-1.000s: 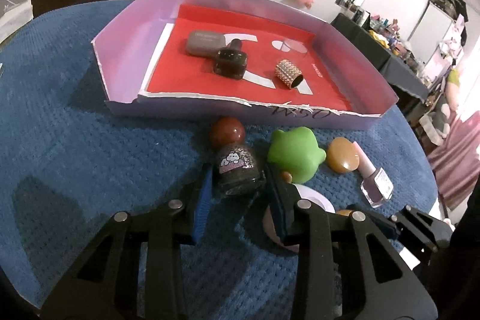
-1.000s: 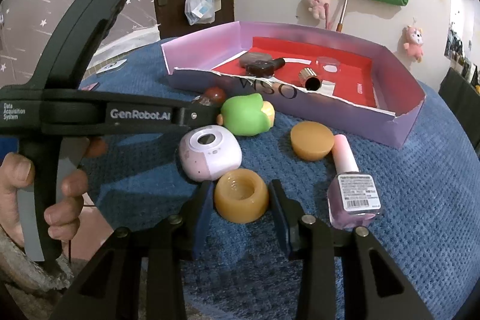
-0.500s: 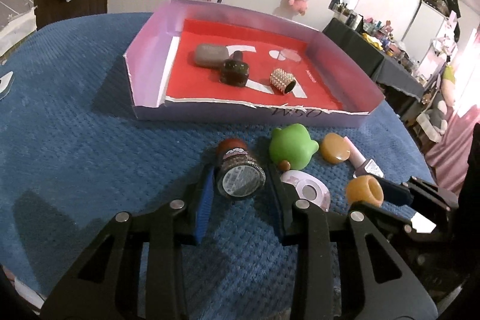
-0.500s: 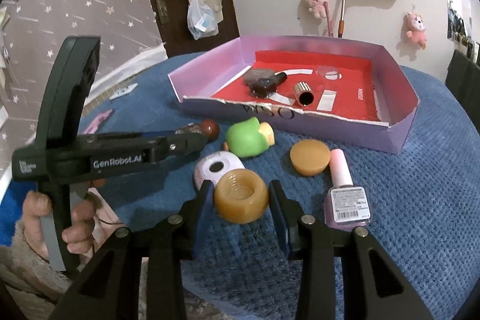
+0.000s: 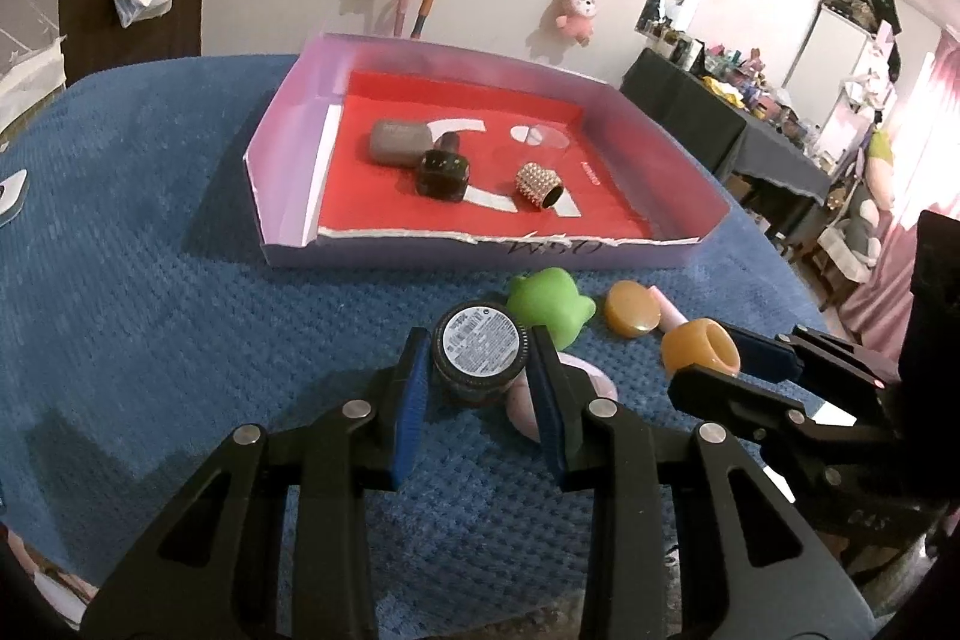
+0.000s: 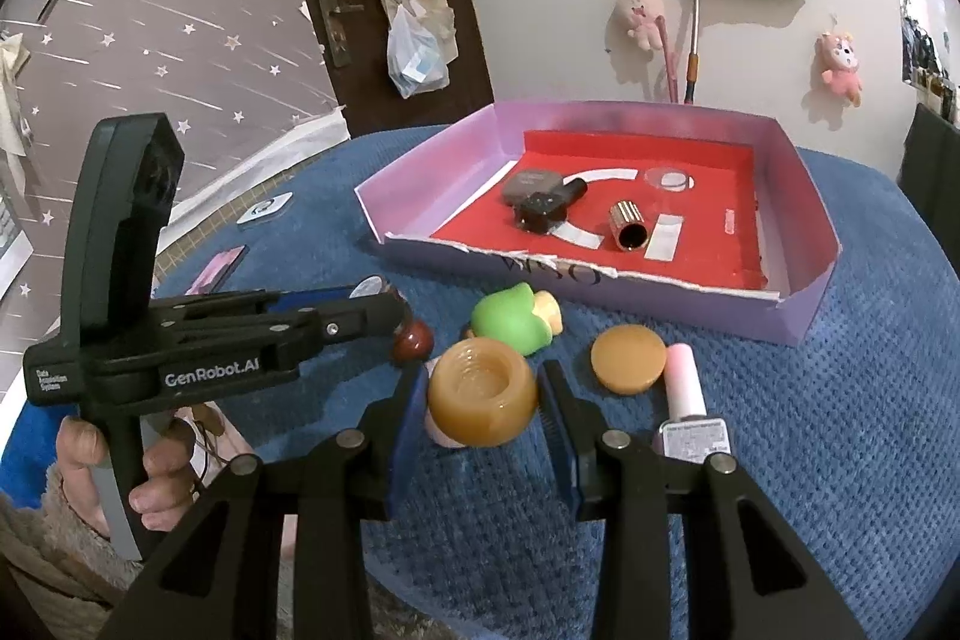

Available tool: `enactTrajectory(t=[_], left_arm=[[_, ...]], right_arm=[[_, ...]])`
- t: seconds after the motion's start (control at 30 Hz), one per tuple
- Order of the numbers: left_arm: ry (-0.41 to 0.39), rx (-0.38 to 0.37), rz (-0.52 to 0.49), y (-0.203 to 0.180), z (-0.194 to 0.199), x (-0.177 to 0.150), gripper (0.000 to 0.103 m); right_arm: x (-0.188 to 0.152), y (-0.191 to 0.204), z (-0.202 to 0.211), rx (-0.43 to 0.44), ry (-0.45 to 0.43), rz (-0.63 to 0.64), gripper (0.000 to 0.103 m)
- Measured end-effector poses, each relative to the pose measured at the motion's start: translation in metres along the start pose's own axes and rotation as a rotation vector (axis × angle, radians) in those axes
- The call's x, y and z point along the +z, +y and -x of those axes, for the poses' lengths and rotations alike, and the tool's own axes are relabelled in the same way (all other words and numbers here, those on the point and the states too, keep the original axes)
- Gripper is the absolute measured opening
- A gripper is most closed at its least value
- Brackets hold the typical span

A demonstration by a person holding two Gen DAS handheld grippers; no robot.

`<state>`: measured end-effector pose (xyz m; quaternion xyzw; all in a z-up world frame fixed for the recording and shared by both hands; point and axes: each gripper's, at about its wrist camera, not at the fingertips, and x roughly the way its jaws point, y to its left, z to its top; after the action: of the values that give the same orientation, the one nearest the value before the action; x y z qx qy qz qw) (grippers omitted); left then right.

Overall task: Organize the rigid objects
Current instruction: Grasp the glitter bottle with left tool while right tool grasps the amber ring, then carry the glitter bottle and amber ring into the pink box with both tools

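Note:
My left gripper [image 5: 479, 370] is shut on a dark glitter nail polish bottle [image 5: 478, 349], held above the blue cloth with its labelled base towards the camera. My right gripper [image 6: 480, 400] is shut on an amber ring-shaped holder [image 6: 482, 391], also lifted; it shows in the left wrist view [image 5: 699, 347] too. The purple box [image 5: 420, 253] with a red floor lies ahead and holds a grey case [image 5: 399, 142], a black bottle [image 5: 443, 173] and a studded gold tube [image 5: 538, 185].
On the blue cloth in front of the box lie a green frog toy [image 6: 510, 317], an amber disc [image 6: 628, 359], a pink nail polish bottle [image 6: 690, 412] and a pale pink round device [image 5: 528, 403]. A card and a sticker lie at the left [image 6: 219, 268].
Both grippers have lifted their objects off the cloth and risen. The glitter bottle has tipped so its base faces the camera. The box looks farther away.

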<state>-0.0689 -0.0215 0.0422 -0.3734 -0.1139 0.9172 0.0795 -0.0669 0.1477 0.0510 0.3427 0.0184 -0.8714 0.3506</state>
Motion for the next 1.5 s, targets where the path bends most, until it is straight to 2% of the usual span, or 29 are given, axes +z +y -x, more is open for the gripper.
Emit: enactTrajectory(t=[0.53,1.0,1.5], left_arm=[[-0.043,-0.013,-0.029,-0.005,0.004,0.018,0.030],[-0.051,-0.027,-0.051,-0.006,-0.005,0.039,0.030],[-0.003,-0.060,-0.059,0.001,-0.034,0.053,0.030]], right_arm=[[0.023,-0.007,0.004,0.021,-0.026,0.000,0.040],[0.050,-0.025,0.000,-0.005,-0.041,0.006,0.040],[0.072,-0.046,-0.028,0.008,-0.005,-0.035,0.040]])
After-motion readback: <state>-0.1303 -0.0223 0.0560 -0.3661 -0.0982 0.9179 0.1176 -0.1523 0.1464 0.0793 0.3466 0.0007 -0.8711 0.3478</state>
